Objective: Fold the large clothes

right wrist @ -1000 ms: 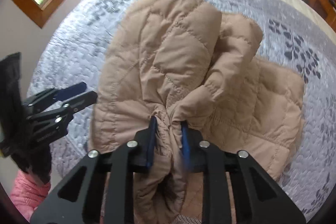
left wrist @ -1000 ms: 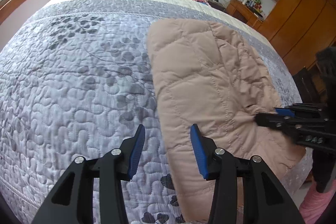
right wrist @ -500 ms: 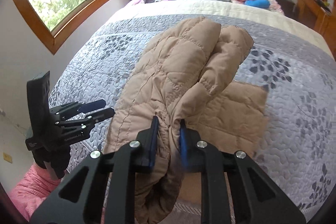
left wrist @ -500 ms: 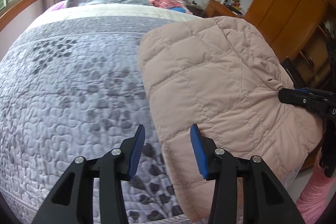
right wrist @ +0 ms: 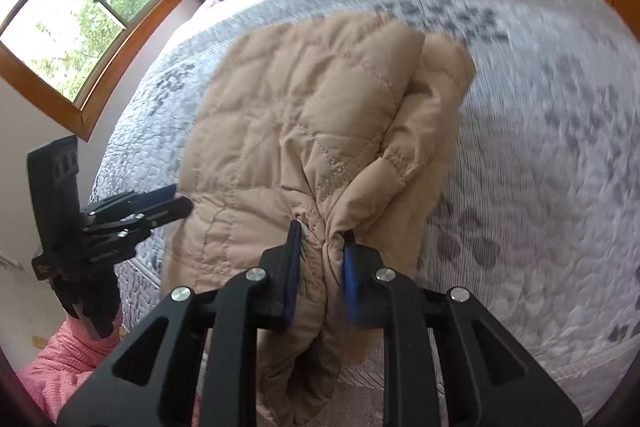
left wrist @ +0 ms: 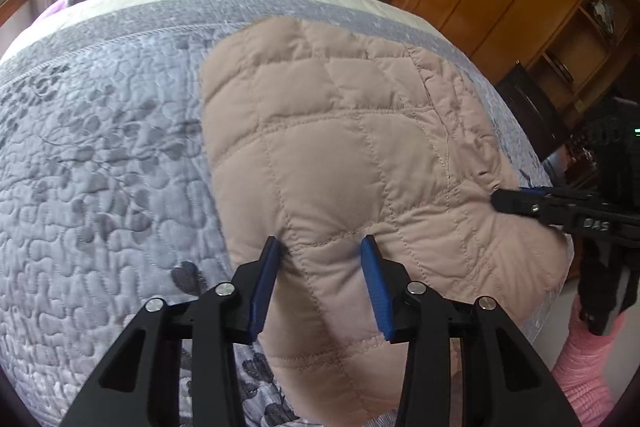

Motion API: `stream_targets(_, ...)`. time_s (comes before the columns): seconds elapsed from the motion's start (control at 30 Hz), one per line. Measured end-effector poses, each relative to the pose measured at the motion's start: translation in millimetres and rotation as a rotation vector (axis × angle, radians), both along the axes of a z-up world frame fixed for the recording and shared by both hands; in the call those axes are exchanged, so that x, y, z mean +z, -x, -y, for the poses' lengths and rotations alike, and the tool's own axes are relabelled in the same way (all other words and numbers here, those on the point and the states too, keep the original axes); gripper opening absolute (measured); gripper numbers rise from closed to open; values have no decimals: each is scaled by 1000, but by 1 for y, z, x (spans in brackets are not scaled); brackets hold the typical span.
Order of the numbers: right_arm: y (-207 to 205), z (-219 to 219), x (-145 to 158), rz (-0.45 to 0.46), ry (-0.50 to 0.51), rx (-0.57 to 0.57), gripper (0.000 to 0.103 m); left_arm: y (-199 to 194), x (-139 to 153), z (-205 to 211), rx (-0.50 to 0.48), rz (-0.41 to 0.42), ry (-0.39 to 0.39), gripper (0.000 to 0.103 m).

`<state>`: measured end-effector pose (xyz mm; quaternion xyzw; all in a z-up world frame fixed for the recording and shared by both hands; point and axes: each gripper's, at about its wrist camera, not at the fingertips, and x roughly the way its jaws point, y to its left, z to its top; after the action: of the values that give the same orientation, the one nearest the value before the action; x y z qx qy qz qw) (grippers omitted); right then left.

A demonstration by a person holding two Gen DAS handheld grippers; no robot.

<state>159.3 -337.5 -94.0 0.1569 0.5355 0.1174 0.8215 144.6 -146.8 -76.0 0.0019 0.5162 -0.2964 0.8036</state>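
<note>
Bed (left wrist: 100, 155): grey-lilac quilted bedspread with a leaf print serves as my work surface. Pillows sit at the far headboard end, well apart from the work.

Quilted jacket (left wrist: 340, 155): tan, puffy, lying near the foot edge of the bed, part of it overhanging toward me. In the right wrist view it is doubled over, with a sleeve-like roll lying along its right side. The bulk is why I judge it needs two grasp points; one pinch would let the padded layers slump.

Right gripper (right wrist: 320, 267): blue pads pinching a gathered bunch of jacket fabric, which puckers between them and hangs below. This view is motion-blurred, so I read the grip as carrying the fold.

Left gripper (left wrist: 320, 279): jaws spread, straddling the near edge of the jacket; fabric bulges between the pads, with the left pad just touching it. No clamp yet, as far as I can see. My judgement: it is placed to take the opposite corner so that both ends of the edge can move together.
</note>
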Motion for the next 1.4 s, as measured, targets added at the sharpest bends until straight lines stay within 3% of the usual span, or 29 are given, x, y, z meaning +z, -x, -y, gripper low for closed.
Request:
stream_targets(0.3,6,12,-49,-12,-65,-37,21,8,-20,21,-31,36,-68,39)
stream_targets(0.6,6,2,-57,-5,-19,-40,23,14,-22,21,-24,52,-66,39)
stream_targets(0.73,9,-3,-51,-6,-17,-39,29,15,-23,17,-20,62,-55,39)
stream_targets(0.8,13,0,-41,-3,-17,-37,40,17,-18,12,-18,61,-42,40)
stream_targets(0.87,24,7,-23,30,54,-56,58,15,-11,3,-18,41,-18,41)
stream_targets(1.0,33,11,11,106,88,-68,59,5,7,-15,12,19,27,41)
stream_targets(1.13,5,13,32,140,94,-51,64,-6,20,-11,32,40,32,40)
stream_targets(1.3,-57,25,13,19,71,-100,66,-23,10,-1,35,17,13,40)
stream_targets(1.4,-79,32,-4,-53,-23,-108,53,-27,8,2,35,33,12,40)
